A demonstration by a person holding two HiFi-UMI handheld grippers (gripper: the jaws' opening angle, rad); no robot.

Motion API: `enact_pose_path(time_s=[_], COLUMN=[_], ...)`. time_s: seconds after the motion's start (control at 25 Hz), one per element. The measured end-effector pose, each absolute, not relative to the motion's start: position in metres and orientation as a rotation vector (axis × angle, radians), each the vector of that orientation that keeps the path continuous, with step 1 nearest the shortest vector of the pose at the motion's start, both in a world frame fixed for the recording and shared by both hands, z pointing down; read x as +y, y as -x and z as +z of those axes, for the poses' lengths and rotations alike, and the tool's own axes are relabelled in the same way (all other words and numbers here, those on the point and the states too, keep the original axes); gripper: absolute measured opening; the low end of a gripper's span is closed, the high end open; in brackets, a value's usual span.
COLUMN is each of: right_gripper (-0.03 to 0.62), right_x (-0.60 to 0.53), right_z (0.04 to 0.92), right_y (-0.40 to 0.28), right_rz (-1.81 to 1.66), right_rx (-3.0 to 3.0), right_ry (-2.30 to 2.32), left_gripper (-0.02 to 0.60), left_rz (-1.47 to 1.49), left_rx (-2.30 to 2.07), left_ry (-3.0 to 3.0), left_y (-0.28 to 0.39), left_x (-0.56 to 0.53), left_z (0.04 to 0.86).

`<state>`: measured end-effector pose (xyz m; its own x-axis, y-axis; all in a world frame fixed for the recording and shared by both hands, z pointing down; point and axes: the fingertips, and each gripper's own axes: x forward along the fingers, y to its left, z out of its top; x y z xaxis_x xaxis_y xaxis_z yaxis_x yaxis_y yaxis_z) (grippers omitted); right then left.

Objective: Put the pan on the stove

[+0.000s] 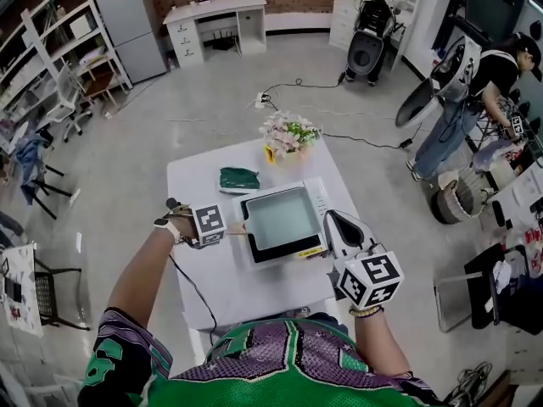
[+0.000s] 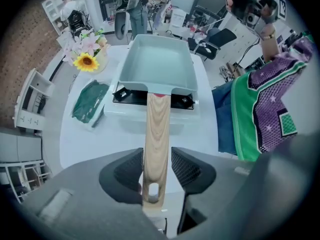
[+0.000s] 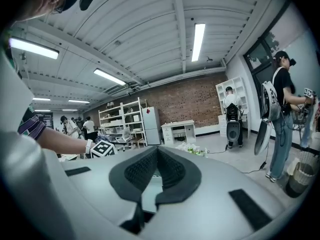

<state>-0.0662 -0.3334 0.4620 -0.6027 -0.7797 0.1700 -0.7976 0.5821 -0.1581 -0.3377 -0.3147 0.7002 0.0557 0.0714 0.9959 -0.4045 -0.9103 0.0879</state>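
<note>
A pale blue-green square pan rests on the black top of a white stove in the middle of the white table. Its wooden handle points toward me and runs between the pads of my left gripper, which is shut on it near the hanging hole. My right gripper hovers at the stove's right edge, tilted upward toward the ceiling. Its pads meet at the tips with nothing held.
A folded green cloth lies left of the stove, and a bunch of flowers stands at the table's far edge. A person works at the far right among cluttered tables. Cables cross the floor beyond.
</note>
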Motion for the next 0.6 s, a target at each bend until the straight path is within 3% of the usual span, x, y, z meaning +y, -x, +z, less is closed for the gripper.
enact_pose_path(time_s=[0.6], right_gripper=[0.002], right_x=[-0.310], right_z=[0.446], right_y=[0.059], right_rz=[0.297], right_rx=[-2.686], right_ry=[-1.417], left_gripper=[0.179], left_rz=[1.738], left_rx=[-0.542], left_ry=[-2.188], left_y=[0.344], left_x=[-0.311], left_z=[0.643])
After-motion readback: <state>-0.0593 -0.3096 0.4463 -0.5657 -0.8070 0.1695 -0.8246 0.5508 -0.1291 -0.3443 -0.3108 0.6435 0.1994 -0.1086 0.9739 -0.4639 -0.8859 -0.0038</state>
